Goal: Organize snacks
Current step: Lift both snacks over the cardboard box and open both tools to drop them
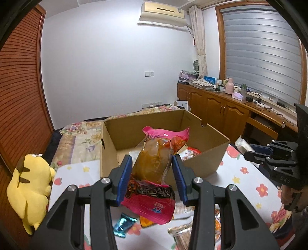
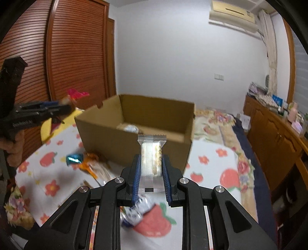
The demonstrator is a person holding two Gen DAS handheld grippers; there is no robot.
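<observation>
Faintly, "DAS" embossed on the right gripper [image 1: 250, 155] body

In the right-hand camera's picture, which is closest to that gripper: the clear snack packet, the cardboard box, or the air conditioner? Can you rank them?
1. Clear snack packet: clamped between the right gripper's fingers, so nearest.
2. Cardboard box: just beyond the packet, standing on the strawberry-print cloth.
3. Air conditioner: high on the far wall, upper right, farthest.

Light: dim, even indoor; you get no hard shadows.
Blur: your right view smeared, esp. tabletop [image 2: 207, 165].
Edges: fisheye bend, dark corners.
</observation>
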